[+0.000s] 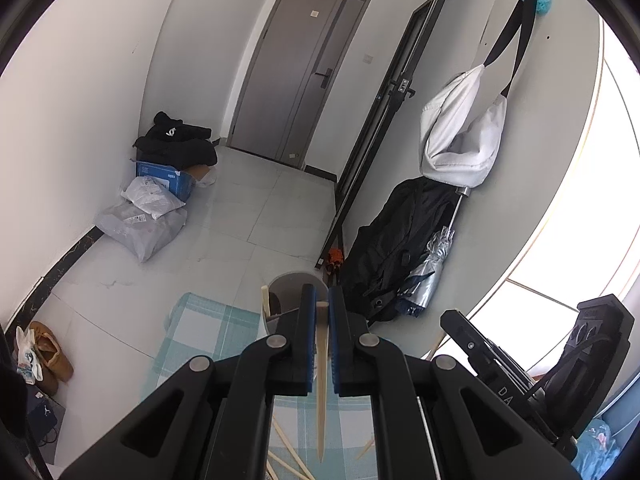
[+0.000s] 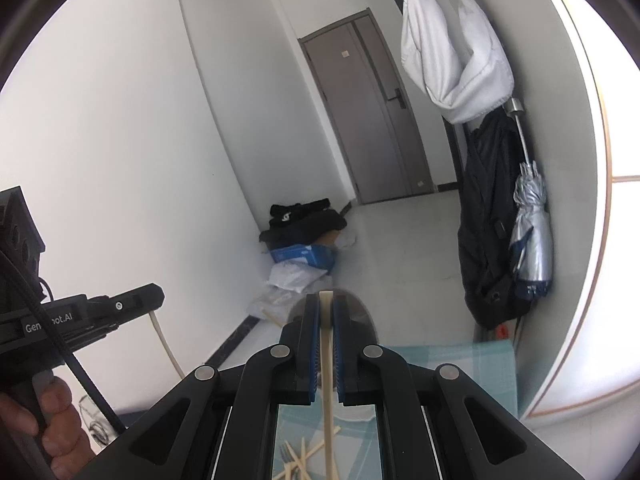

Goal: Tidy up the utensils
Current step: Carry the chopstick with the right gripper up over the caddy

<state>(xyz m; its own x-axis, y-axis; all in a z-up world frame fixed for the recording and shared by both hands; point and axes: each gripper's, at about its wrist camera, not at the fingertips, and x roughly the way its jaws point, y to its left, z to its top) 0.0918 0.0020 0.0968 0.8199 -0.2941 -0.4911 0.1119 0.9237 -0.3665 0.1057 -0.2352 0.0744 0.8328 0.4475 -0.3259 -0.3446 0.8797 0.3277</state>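
My left gripper (image 1: 319, 304) is clenched on one chopstick (image 1: 321, 380). It hangs between the jaws, long way from twelve o'clock down to six, thin tip down over the checked cloth (image 1: 208, 332). The grey cup (image 1: 294, 284) sits just past the fingertips at twelve. I think the stick could swing and bump the cup's rim, or slip out, since only its top is pinched.

My right gripper (image 2: 326, 308) also grips a chopstick (image 2: 328, 392), pointing the same way. More loose sticks (image 2: 298, 460) lie below at six.

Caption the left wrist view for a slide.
Left tongs clamp a pale wooden chopstick before the grey round holder.
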